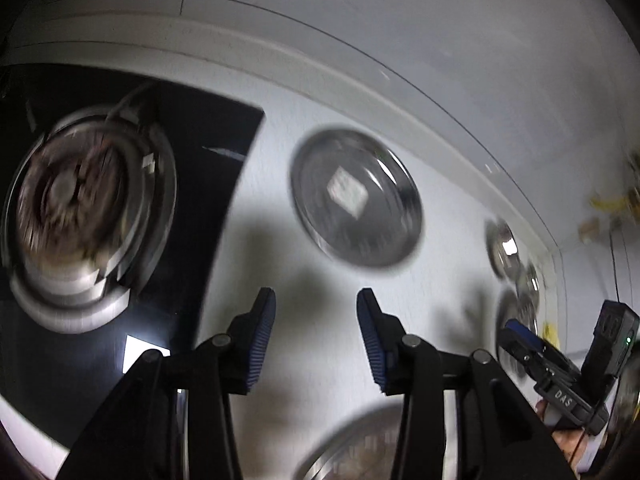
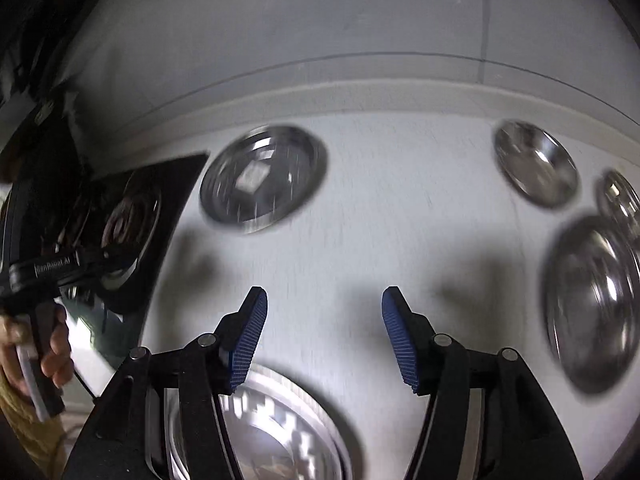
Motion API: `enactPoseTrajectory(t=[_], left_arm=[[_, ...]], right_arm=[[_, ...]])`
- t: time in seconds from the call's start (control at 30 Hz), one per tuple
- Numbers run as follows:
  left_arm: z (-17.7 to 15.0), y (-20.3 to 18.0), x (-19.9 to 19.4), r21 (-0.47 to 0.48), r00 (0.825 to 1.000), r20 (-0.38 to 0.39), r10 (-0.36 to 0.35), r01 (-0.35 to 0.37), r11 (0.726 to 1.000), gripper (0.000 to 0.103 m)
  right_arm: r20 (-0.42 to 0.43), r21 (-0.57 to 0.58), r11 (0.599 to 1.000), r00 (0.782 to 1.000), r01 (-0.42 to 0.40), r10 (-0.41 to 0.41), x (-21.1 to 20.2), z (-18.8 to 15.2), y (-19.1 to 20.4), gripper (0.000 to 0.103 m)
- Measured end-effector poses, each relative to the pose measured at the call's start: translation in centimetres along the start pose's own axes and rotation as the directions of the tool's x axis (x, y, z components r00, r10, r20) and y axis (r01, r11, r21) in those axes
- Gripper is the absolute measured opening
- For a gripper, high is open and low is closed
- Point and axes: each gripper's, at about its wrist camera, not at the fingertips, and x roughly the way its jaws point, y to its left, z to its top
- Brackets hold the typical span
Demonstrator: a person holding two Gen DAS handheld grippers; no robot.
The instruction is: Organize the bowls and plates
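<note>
Steel dishes lie on a white counter (image 2: pixel 360 240). A round steel plate (image 1: pixel 356 198) lies ahead of my left gripper (image 1: pixel 316 300), which is open and empty above the counter. The same plate shows in the right wrist view (image 2: pixel 264 178). My right gripper (image 2: pixel 324 298) is open and empty above the counter. A large steel plate (image 2: pixel 260 428) lies below its fingers, also in the left wrist view (image 1: pixel 356 448). To the right lie a steel bowl (image 2: pixel 536 162), a smaller bowl (image 2: pixel 620 200) and a big plate (image 2: pixel 592 300).
A black glass gas hob (image 1: pixel 208 240) with a burner (image 1: pixel 80 208) sits at the left. A white wall and ledge (image 2: pixel 360 96) bound the counter's far side. The person's hand (image 2: pixel 36 344) holds the left gripper at the left edge.
</note>
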Motion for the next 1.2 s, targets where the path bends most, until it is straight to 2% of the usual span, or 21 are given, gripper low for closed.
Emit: enactPoseTrajectory(t=[0.13,0.23,0.4,0.47,0.5,0.57,0.63,0.67,0.77,0.83,1.0,1.2], left_arm=[[4.0,0.9,3.6,-0.072,1.000,-0.008,0.009,-0.009,0.997,0.041],[5.6,1.3,5.9,-0.078,1.000,-0.016,0.024,-0.025,0.997,0.041],[6.7,2.0,8.3,-0.093,0.999,-0.025,0.026,-0.028,0.995,0.040],[7.0,2.3,9.0,-0.101,1.000,-0.025,0.016,-0.018,0.995,0.039],[7.1,2.4,9.3,-0.103,1.000,-0.029,0.007,-0.010,0.995,0.038],[7.2,2.2,9.5,-0.089,1.000,-0.020,-0.009,0.007,0.996,0.038],[7.4,2.2,9.8,-0.067,0.999,-0.025,-0.022,0.020,0.998,0.028],[7.5,2.2,10.0,-0.063,0.999,-0.027,-0.028,0.026,0.998,0.022],[7.3,1.9,10.2,-0.028,1.000,-0.023,-0.012,0.012,1.000,0.006],[7.2,2.2,10.1,-0.038,0.999,-0.027,-0.022,0.021,0.999,0.006],[6.8,2.1,8.6,-0.041,0.999,-0.020,-0.040,0.039,0.998,0.006],[6.1,0.5,2.6,-0.013,0.997,0.029,-0.075,0.075,0.997,0.006]], right_arm=[[-0.014,0.043,0.999,1.000,-0.002,0.003,4.5,4.8,-0.3,0.055],[-0.042,0.104,0.994,0.998,-0.033,0.038,8.0,6.9,-0.9,0.055],[-0.088,0.135,0.990,0.995,-0.043,0.056,12.3,8.6,-1.5,0.055],[-0.097,0.150,0.987,0.993,-0.053,0.068,13.5,8.9,-1.7,0.053],[-0.097,0.158,0.986,0.993,-0.056,0.072,14.1,8.9,-1.8,0.049],[-0.081,0.160,0.985,0.993,-0.072,0.086,14.4,9.0,-1.7,0.039],[-0.086,0.152,0.985,0.992,-0.082,0.096,14.9,9.3,-1.5,0.025],[-0.087,0.142,0.987,0.992,-0.077,0.090,15.0,9.4,-1.3,0.023],[-0.091,0.115,0.990,0.992,-0.082,0.092,15.3,9.2,-0.4,0.008],[-0.085,0.085,0.996,0.995,-0.040,0.047,15.3,9.0,0.2,0.008],[-0.062,0.074,0.997,0.998,-0.026,0.030,14.0,8.4,0.9,0.008],[-0.006,0.062,0.998,1.000,-0.031,0.031,9.0,8.5,2.1,0.007]])
